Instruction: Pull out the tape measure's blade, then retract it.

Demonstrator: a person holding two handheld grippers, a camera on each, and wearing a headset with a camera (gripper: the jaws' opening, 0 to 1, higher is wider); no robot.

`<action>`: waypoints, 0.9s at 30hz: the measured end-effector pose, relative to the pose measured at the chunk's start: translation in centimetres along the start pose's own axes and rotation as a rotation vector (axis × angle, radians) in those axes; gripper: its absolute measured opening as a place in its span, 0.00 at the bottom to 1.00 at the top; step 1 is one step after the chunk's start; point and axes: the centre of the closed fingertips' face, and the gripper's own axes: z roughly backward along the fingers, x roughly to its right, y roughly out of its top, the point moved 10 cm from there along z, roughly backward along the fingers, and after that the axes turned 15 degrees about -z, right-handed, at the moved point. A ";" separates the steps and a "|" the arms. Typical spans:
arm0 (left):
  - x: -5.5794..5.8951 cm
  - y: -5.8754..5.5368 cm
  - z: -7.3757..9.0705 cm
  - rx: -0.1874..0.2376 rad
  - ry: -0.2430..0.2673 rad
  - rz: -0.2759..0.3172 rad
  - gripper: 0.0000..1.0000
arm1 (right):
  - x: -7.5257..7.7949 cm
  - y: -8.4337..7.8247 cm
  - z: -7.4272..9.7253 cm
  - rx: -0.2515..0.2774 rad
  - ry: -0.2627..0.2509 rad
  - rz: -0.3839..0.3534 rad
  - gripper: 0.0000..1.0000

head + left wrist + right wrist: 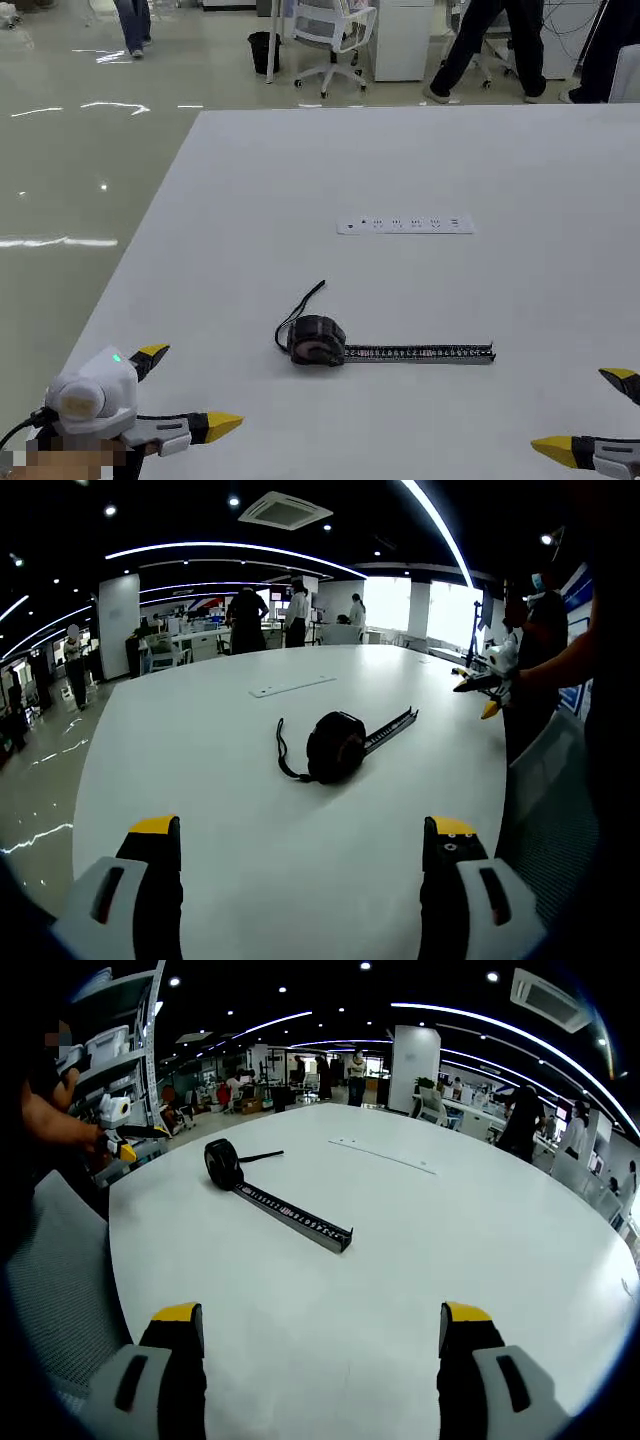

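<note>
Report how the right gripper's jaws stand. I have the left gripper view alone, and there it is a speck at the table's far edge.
Observer: The right gripper is open, with nothing between its jaws.
Operator: Now describe the blade's top face.
Observer: The blade lies flat on the table, out of the tape measure, with its printed scale facing up.
Operator: Identify the white strip beyond it.
Observer: The head view shows a row of sockets on it, so it is a power strip.
</note>
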 end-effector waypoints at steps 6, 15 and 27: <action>-0.4 -0.3 1.7 0.002 0.044 0.023 0.99 | -0.5 -0.6 1.3 0.021 0.000 0.004 1.00; -0.1 -1.3 3.9 -0.003 0.065 0.032 0.99 | -0.5 -1.9 2.8 0.026 -0.012 0.001 1.00; 0.8 -0.9 3.5 -0.029 0.053 0.023 0.99 | -0.4 -2.2 3.9 0.052 -0.053 -0.039 1.00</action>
